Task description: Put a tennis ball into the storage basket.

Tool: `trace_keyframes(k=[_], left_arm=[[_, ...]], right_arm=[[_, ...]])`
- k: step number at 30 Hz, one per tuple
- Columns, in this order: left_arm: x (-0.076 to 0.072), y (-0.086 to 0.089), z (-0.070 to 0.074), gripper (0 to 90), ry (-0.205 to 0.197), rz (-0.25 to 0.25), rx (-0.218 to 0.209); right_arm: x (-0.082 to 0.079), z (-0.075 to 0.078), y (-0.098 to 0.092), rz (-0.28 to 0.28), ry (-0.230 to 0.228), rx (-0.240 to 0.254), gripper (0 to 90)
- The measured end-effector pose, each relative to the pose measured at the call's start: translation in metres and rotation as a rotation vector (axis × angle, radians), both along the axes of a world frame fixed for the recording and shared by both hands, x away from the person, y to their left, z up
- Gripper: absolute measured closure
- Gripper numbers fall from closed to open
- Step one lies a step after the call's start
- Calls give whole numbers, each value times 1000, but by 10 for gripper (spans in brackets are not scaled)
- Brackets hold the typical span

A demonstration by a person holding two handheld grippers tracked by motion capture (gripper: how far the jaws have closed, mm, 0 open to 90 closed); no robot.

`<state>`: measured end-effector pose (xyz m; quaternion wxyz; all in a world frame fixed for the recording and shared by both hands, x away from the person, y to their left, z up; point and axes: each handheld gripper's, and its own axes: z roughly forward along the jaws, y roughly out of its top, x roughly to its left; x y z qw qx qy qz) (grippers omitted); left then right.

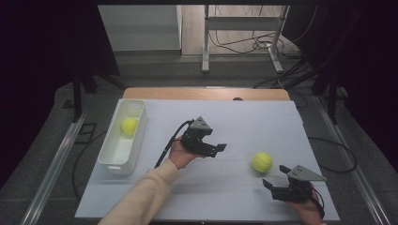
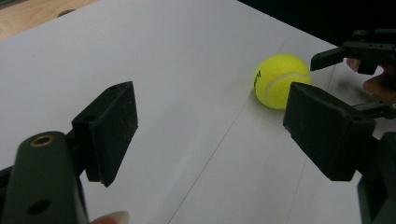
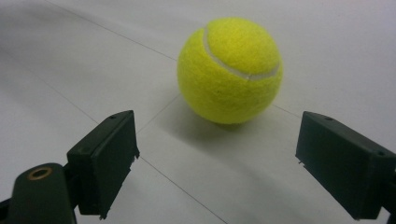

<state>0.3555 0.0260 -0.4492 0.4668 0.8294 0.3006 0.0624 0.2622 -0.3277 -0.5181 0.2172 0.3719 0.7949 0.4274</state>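
1. A yellow tennis ball (image 1: 262, 162) lies loose on the white board (image 1: 234, 122), towards the board's right edge and nearer its front edge than its back.
2. The right gripper (image 1: 276, 177) sits just in front of the ball near the front right corner, jaws apart and empty, aimed at it.
3. The left gripper (image 1: 220, 147) is held mid-board, jaws apart, empty, pointing towards the ball.
4. Along the left edge stands a white bin (image 1: 115, 154) holding a second tennis ball (image 1: 129, 125).
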Motion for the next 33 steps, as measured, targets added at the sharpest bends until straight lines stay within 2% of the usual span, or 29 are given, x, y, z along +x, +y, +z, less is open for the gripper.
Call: trace_keyframes(k=[33], left_arm=[[7,-42,-12,188,32,-55,4]], right_arm=[[0,0,0,1,-1,4,133]])
